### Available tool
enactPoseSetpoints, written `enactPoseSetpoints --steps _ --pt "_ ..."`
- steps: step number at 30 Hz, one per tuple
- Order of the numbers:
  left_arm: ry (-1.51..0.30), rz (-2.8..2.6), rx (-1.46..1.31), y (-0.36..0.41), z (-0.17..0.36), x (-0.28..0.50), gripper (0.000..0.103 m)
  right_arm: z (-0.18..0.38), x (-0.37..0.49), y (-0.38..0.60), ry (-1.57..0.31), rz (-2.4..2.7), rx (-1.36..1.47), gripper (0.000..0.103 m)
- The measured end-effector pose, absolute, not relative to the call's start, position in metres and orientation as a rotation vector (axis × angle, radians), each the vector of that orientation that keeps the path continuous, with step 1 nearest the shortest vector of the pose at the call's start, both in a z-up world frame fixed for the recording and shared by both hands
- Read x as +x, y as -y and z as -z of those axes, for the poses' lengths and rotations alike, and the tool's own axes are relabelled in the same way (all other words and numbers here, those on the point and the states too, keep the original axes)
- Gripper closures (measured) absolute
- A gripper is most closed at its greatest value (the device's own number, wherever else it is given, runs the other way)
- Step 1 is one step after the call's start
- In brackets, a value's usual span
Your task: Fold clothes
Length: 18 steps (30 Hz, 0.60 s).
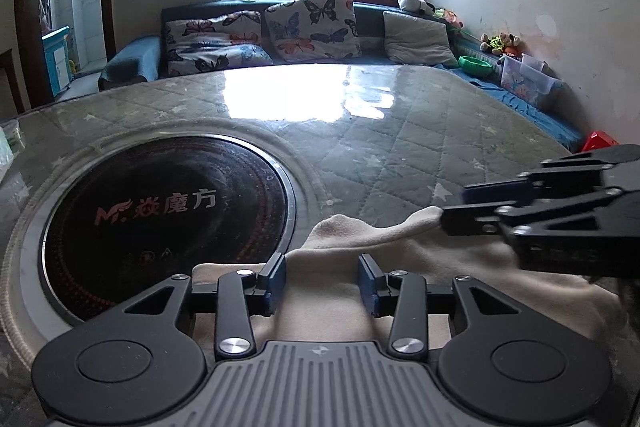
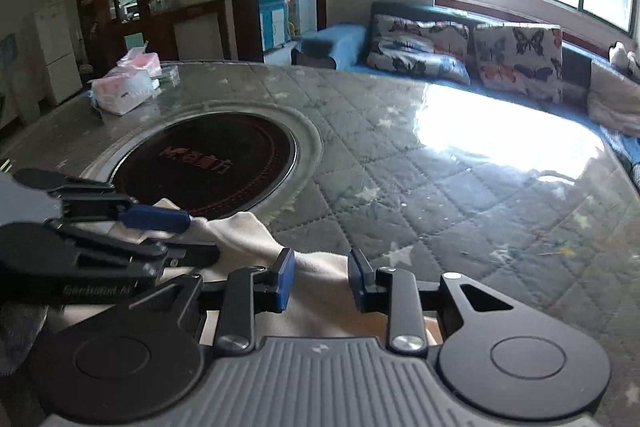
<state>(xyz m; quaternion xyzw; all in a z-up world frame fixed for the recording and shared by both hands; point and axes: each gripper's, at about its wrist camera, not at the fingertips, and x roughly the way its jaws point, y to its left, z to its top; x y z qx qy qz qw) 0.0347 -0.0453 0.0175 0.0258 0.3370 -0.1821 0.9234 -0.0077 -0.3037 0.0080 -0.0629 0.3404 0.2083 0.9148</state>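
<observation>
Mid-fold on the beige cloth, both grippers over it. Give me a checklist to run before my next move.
1. Left gripper grip: not ok. Jaws stand apart and the beige cloth lies slack between them.
2. Right gripper grip: cannot tell. Cloth fills its gap, and an edge rises to its tip.
3. Cloth off the cooktop: not ok. One edge reaches its rim.
4. Table ahead free for the fold: ok. The tissue packs sit far off.
5. Grippers apart from each other: ok.
</observation>
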Motion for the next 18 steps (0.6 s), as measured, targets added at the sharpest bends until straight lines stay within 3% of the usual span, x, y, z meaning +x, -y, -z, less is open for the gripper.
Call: enactPoseSetpoints --steps 18 --pt "-0.638 0.441 0.088 0.043 -0.011 -0.047 0.045 0.002 -0.108 0.292 -0.642 -0.549 -0.212 0.063"
